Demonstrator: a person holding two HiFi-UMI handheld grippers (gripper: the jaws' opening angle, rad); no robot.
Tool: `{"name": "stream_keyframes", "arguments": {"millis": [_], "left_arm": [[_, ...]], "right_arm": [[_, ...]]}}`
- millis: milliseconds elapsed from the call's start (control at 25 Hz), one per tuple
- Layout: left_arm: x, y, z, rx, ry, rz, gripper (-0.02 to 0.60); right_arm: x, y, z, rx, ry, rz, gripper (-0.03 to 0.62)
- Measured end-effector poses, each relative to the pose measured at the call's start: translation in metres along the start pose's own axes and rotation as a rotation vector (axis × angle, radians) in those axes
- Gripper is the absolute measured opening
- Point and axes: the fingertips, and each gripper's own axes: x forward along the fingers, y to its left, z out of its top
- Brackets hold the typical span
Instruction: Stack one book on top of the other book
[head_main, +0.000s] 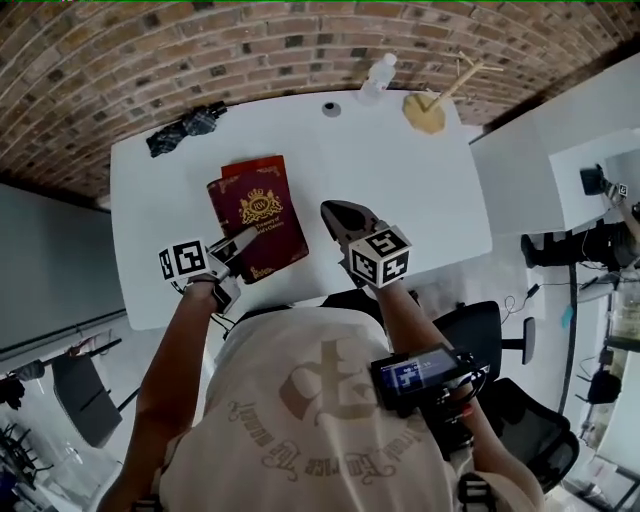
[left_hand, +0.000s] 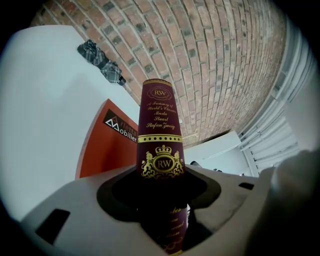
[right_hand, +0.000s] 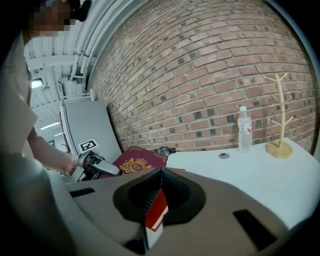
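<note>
L gripper (head_main: 238, 247) clamped maroon gold-crested hardcover book (left_hand: 160, 120) by near edge over flat orange book (left_hand: 102, 147). One-edge grip: could've sagged, landed skewed. R gripper (head_main: 345, 218) clenched.

Mostly buried under maroon book (head_main: 258, 220), centre left in head view: orange book (head_main: 250, 165) (top strip only). Cover lettering cut off behind the spine in left gripper view.

I wear a beige T-shirt (head_main: 330, 430) with a darker brown print. Behind my right gripper (head_main: 335, 210), a black device (head_main: 425, 375) with a blue screen is strapped to my forearm. That gripper and my left gripper (head_main: 250, 238) are grey shells with black ribbed pads (right_hand: 149, 195). Each carries a white cube (head_main: 381, 255) with black square markers.
</note>
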Motion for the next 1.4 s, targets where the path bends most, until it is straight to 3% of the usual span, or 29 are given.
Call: {"name": "stream_keyframes", "arguments": {"millis": [560,1160,1400], "left_arm": [[0.001,0.016,0.011,-0.006,0.043,0.001,0.229],[0.041,0.028,0.028,0.04,0.189,0.012,0.229],[0.047,0.036,0.027,0.0,0.211,0.012,0.229]], "right_arm": [[0.012,0.006,-0.014,0.018,0.03,0.026,0.021],[0.017,-0.006,-0.03,0.081,0.049,0.017,0.021],[0.019,-0.012,-0.032,0.098,0.051,0.017,0.021]]}}
